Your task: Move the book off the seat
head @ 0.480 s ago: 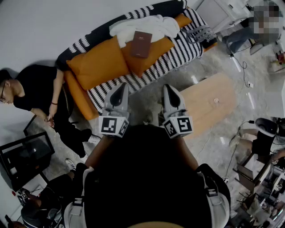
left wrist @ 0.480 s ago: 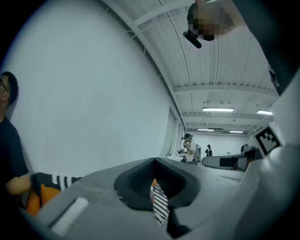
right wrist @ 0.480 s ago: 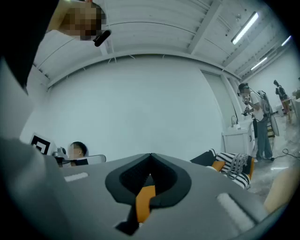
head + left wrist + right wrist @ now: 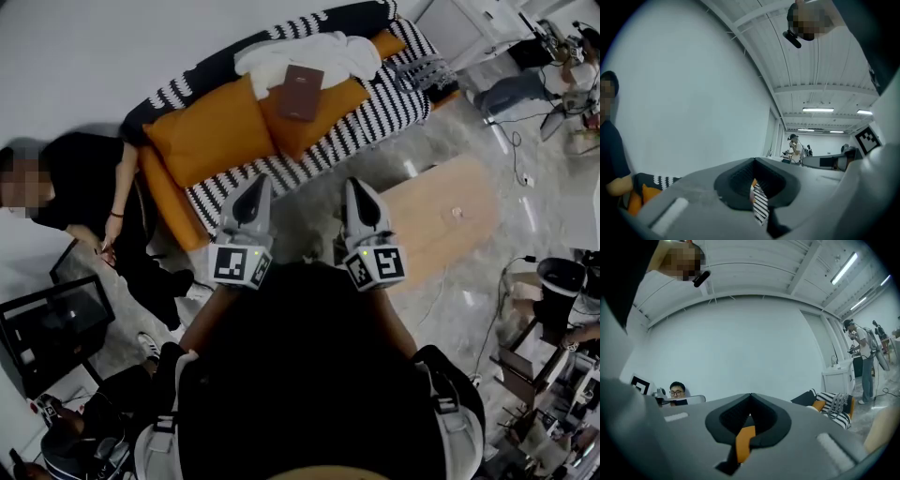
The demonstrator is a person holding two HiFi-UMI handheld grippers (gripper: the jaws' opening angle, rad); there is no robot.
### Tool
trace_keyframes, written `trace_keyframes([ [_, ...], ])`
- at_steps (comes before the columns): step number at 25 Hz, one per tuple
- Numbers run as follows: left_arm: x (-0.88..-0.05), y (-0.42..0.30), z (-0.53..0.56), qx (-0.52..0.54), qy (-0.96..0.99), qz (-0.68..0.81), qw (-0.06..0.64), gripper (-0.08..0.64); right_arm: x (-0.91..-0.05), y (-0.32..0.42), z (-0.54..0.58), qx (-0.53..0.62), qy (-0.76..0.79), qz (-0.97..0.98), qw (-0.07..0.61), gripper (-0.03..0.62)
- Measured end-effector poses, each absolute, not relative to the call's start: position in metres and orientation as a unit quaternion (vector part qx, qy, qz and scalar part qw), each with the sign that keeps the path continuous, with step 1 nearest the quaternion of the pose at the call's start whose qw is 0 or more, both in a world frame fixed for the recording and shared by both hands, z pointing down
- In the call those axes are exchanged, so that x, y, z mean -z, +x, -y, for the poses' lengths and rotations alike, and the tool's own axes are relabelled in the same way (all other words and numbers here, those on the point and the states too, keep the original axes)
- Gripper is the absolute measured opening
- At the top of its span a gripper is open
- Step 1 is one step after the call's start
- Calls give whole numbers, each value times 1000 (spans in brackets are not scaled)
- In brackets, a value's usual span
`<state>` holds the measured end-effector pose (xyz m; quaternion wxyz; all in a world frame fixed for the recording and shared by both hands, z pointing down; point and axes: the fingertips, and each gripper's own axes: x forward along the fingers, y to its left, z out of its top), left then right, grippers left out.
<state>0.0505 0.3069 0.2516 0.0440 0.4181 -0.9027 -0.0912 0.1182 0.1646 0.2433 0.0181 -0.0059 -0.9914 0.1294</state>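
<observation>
Task not started: the brown book lies on the striped sofa, on its orange cushion. The 2 tools, left gripper and right gripper, are closed, empty and well short of it.

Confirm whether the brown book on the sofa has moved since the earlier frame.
No. The flat brown book lies on the same orange fabric cushion, its top edge against the crumpled white cloth as before.

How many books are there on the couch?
1. The brown book lies on an orange cushion near the middle of the striped couch, next to the white blanket. Another could be hidden under that blanket.
</observation>
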Motion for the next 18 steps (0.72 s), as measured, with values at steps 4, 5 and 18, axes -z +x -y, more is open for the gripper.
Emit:
trace_keyframes([
  [4, -250, 53, -305, 90, 419, 902, 44, 6, -245, 121, -162, -135, -2, 991, 23, 8],
  [5, -250, 54, -304, 90, 419, 902, 44, 6, -244, 122, -161, -136, -2, 990, 23, 8],
  [18, -261, 73, -283, 94, 400, 910, 52, 6, -249, 144, -141, -135, -24, 990, 24, 8],
])
